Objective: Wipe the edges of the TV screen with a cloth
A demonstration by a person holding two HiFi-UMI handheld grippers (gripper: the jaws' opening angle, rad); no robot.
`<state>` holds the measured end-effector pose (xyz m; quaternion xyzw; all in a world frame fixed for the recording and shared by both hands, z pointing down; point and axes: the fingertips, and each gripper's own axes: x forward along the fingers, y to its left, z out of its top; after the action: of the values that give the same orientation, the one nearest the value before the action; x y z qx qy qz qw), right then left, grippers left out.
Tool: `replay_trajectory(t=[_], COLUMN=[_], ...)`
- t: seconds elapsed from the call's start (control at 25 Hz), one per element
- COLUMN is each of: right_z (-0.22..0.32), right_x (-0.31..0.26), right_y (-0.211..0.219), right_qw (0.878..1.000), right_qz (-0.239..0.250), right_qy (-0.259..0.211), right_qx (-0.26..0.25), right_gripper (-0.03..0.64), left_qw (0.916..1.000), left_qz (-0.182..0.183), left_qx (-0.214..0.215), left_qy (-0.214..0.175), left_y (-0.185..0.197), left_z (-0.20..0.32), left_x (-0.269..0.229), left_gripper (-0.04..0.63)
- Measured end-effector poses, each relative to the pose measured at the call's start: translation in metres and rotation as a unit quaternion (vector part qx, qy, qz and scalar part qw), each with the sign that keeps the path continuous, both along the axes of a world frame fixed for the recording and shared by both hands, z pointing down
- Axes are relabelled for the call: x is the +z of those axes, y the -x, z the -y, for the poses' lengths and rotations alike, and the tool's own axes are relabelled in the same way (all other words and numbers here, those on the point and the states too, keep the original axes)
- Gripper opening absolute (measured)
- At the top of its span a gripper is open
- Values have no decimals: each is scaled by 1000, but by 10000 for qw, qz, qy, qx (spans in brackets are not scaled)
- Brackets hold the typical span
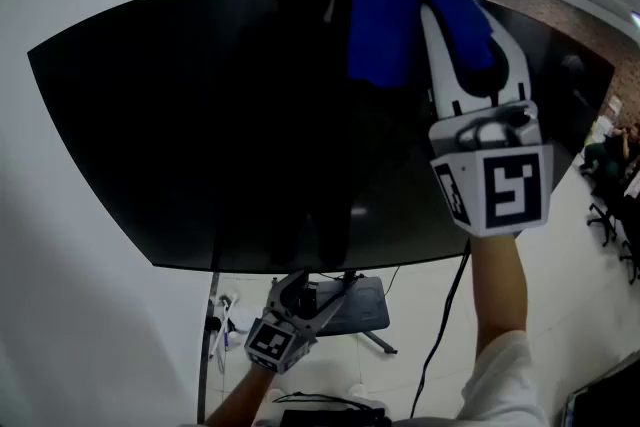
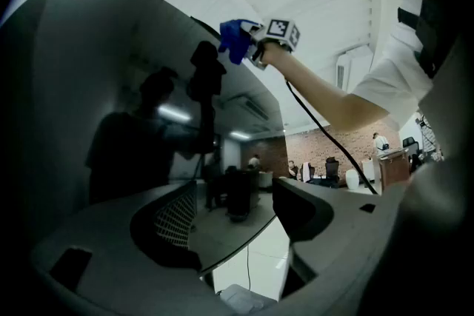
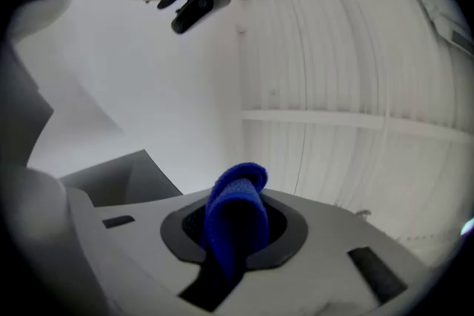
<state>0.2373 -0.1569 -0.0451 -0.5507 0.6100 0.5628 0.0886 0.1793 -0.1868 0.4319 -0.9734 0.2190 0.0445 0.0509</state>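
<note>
— Cloth (image 1: 400, 15) first: where does it sit?

— Pinched in the right tongs (image 3: 235, 237), a blue fold standing up out of their closed tips. Just ahead of those tongs runs the top edge of the TV screen (image 1: 200, 135), and the cloth hangs across that edge.

— And the left tongs (image 2: 235, 196)?

— Spread, with nothing between them. They sit low, the screen's bottom edge just above and ahead of them, well apart from the right pair.

— So which step is this?

— I'd judge the wipe of the upper edge is in hand or about to start. Whether the cloth actually presses on the frame, I cannot tell.

— Next move?

— Probably a steady drag along the edge toward a corner, then down a side. The grip needs to be firm so the fold doesn't slip out. The left pair could steady the lower edge.

— Any writing?

— None I can read. The cube (image 1: 495, 185) on the right pair shows black-and-white square markers, patterns rather than letters. No brand shows on the dark screen.
</note>
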Motion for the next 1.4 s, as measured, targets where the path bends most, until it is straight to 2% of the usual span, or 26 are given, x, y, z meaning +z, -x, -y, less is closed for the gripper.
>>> replay_trajectory(t=[0.16, 0.32, 0.48, 0.76, 1.0, 1.12, 1.2, 1.4], right_z=[49, 96, 119, 115, 106, 106, 103, 79], right_x=[-39, -61, -42, -30, -31, -28, -25, -30], right_y=[45, 82, 84, 65, 23, -14, -39, -91], right_qw=[9898, 9766, 9573, 9402, 9287, 9217, 9229, 9199], right_qz=[-811, -1622, -2207, -2573, -2650, -2522, -2321, -2054], right_qy=[447, 627, 1024, 1448, 1552, 1793, 1985, 2014], right_qx=[1081, 1265, 1561, 1697, 2080, 2338, 2346, 2666], right_gripper=[72, 74, 74, 77, 78, 78, 78, 78], left_qw=[9994, 9984, 9974, 9970, 9943, 9935, 9927, 9915], left_qz=[120, 117, 169, 213, 351, 352, 392, 386], left_qx=[335, 538, 695, 738, 1011, 1087, 1141, 1238], left_qy=[-6, -143, -66, 15, -38, 18, 15, 135], left_y=[-14, -25, -35, -44, -62, -72, -78, -94], left_z=[-27, -44, -52, -58, -64, -68, -67, -80], left_x=[-7, -10, 5, -8, 7, 9, 20, 12], left_gripper=[316, 316, 316, 316, 316, 316, 316, 316])
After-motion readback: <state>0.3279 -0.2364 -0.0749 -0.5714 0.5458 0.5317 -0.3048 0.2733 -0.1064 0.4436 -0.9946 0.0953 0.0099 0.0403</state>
